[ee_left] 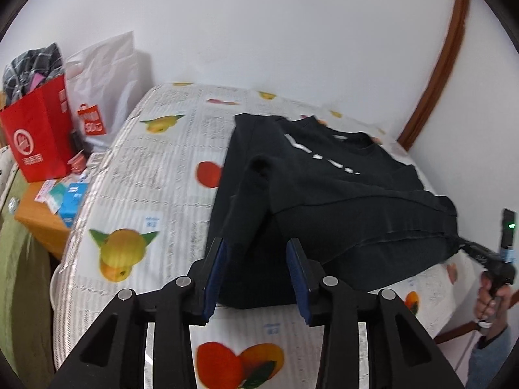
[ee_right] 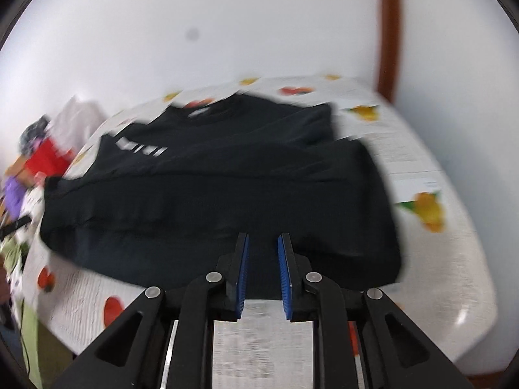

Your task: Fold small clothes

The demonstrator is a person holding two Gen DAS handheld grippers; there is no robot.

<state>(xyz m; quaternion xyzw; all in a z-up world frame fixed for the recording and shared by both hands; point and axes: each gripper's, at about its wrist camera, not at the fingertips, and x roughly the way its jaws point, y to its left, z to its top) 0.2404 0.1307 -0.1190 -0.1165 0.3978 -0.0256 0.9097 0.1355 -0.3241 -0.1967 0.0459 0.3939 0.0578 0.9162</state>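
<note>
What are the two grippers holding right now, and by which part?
Nothing is held. The left gripper and right gripper both stand open at the near hem of the black sweatshirt, which lies on the table.

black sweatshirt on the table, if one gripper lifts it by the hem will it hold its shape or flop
The black sweatshirt would probably flop: its folded sleeve already bunches softly. It looks thick, so perhaps slightly heavy for its size. On the glossy tablecloth it may slide when pushed.

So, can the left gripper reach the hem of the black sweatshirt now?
Probably yes. The left gripper is open, and the black sweatshirt lies flat on the table with its hem between the fingers; nothing blocks it.
</note>
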